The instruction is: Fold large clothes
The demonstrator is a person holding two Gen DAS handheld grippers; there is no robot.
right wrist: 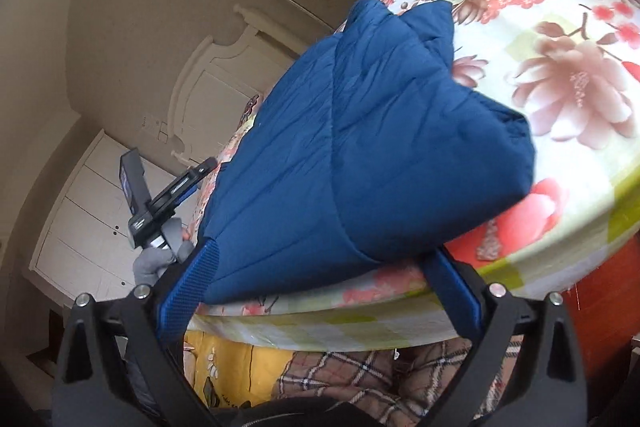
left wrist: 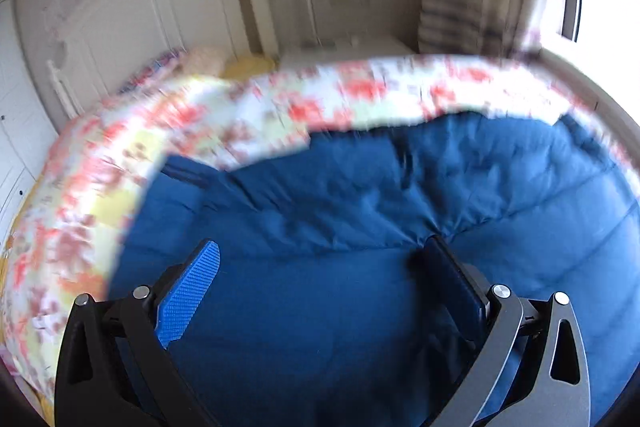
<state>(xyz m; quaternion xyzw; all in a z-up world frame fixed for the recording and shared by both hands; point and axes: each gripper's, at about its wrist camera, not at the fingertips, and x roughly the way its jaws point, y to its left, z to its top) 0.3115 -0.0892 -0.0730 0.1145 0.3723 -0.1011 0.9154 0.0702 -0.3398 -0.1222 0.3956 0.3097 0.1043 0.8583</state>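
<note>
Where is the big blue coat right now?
The blue coat lies on the flowery bedsheet near the bed's edge, in front of the white headboard. In both wrist views it fills the space between the open jaws.

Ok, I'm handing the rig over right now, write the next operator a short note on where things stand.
Left gripper: open, holding nothing, over the blue padded jacket.
Right gripper: open at the near edge of the bed, the jacket's near edge lying between its fingers, not clamped.
Jacket lies on the floral bedspread, already doubled over into a bulky bundle with one layer folded across the other.
The left gripper also shows at the jacket's far side in the right wrist view, held by a gloved hand.
Left: probably one more fold and some flattening; the left view is blurred, so check edges first.
</note>
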